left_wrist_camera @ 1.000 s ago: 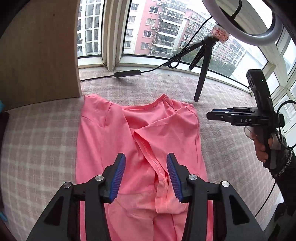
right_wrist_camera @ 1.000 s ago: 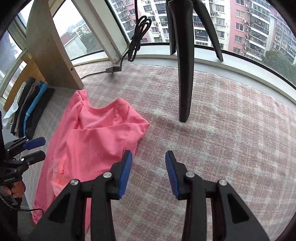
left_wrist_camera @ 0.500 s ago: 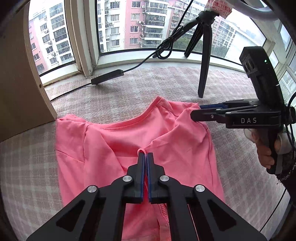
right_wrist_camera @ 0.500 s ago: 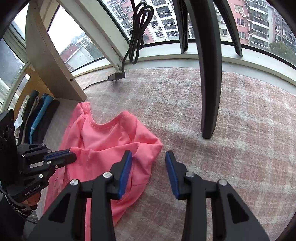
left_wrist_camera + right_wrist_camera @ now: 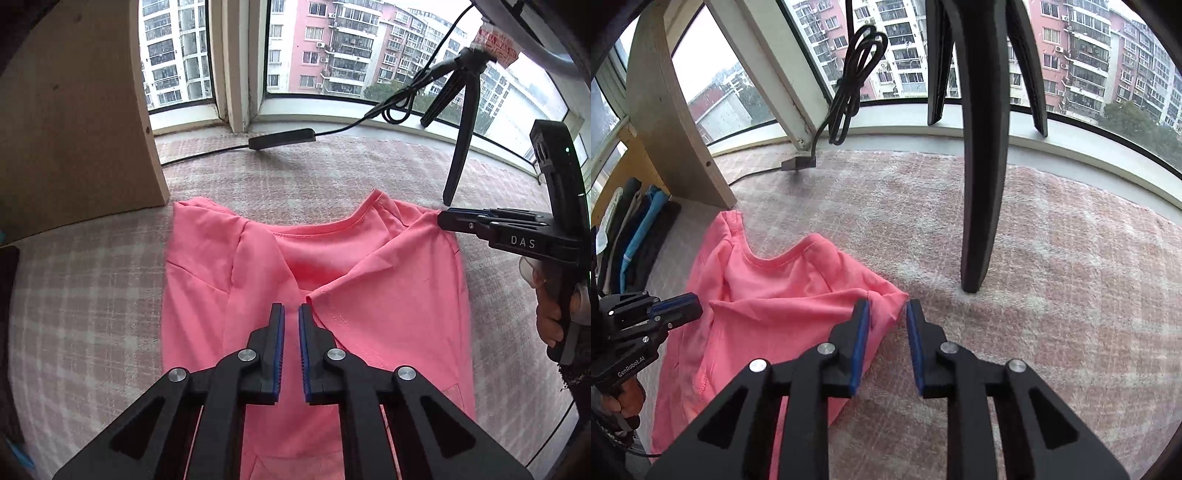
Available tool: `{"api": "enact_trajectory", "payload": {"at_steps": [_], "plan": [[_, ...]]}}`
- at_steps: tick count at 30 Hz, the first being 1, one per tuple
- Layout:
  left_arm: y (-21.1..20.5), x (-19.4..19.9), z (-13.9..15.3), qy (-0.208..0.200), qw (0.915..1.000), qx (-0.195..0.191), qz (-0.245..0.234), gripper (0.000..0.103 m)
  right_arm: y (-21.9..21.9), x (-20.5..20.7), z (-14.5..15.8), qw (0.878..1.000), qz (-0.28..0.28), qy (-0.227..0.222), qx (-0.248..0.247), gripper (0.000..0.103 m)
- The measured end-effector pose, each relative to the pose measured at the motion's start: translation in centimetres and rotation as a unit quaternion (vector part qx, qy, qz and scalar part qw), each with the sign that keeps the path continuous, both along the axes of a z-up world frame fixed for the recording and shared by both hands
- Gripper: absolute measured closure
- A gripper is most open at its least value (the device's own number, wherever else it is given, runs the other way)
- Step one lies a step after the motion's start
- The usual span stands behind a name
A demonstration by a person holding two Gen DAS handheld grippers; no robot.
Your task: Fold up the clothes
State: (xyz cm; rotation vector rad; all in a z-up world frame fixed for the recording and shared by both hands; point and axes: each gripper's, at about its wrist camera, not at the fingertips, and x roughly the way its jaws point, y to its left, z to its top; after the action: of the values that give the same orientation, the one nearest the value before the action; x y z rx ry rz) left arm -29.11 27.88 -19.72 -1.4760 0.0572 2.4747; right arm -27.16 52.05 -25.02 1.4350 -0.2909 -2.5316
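Compared with a second ago, left gripper [image 5: 291,306] farther up the pink T-shirt [image 5: 207,280], jaws down from wide apart to a slim gap; right gripper [image 5: 888,306] in from bare blanket to the shirt's shoulder corner.

Far left, at the blanket's left edge: upright wooden panel [image 5: 74,129], and beyond it in the right wrist view a row of folded clothes [image 5: 631,236], dark and blue.

On the checked blanket [image 5: 92,295], just beside the panel's foot: pink T-shirt laid flat, collar toward the window-side edge, body running back toward the near edge. Right sleeve [image 5: 369,295] folded inward across the chest, its hem point just beside the left gripper's right fingertip.

Left gripper over the middle of the shirt, pointing steeply down, jaws opening, nothing pinched between the blue pads; released. Gripped from below by a hand [image 5: 626,400], seen at the left edge of the right wrist view.

Near the window-side edge: black inline cable controller [image 5: 282,138] lying on the blanket, cable looping up to the sill.

Right of the collar: black tripod [image 5: 460,147], one foot planted on the blanket close to the shirt's right shoulder.

Right gripper at that shoulder corner, jaws closing with the cloth corner between them, pads not yet pressing; not clenched. Held by a hand [image 5: 550,314] at the right.
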Motion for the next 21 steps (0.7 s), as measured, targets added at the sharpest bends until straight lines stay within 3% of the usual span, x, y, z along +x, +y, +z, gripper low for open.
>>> {"api": "enact_trajectory", "payload": {"at_steps": [3,6,13,17,21], "plan": [[-2.3,2.4,2.1,0.008,0.9998,0.016,-0.001,0.088,-0.1,2.1,1.6,1.000,0.014,0.014,-0.019,0.080],[-4.7,5.7,3.9,0.009,0.9994,0.034,-0.001,0.087,-3.0,4.4,1.9,0.996,0.086,-0.008,-0.025,0.080],[-9.9,14.4,6.2,-0.001,0.9992,0.029,0.028,0.083,-10.9,8.7,-0.6,0.983,0.177,-0.044,-0.030,0.080],[-13.3,19.8,7.5,-0.001,0.9984,0.019,0.054,0.080,-13.3,8.8,-1.4,0.984,0.174,-0.048,0.008,0.080],[-17.1,25.6,6.5,-0.016,0.9962,0.012,0.085,0.073,-11.6,8.9,2.2,0.988,0.143,-0.038,-0.041,0.080]]}}
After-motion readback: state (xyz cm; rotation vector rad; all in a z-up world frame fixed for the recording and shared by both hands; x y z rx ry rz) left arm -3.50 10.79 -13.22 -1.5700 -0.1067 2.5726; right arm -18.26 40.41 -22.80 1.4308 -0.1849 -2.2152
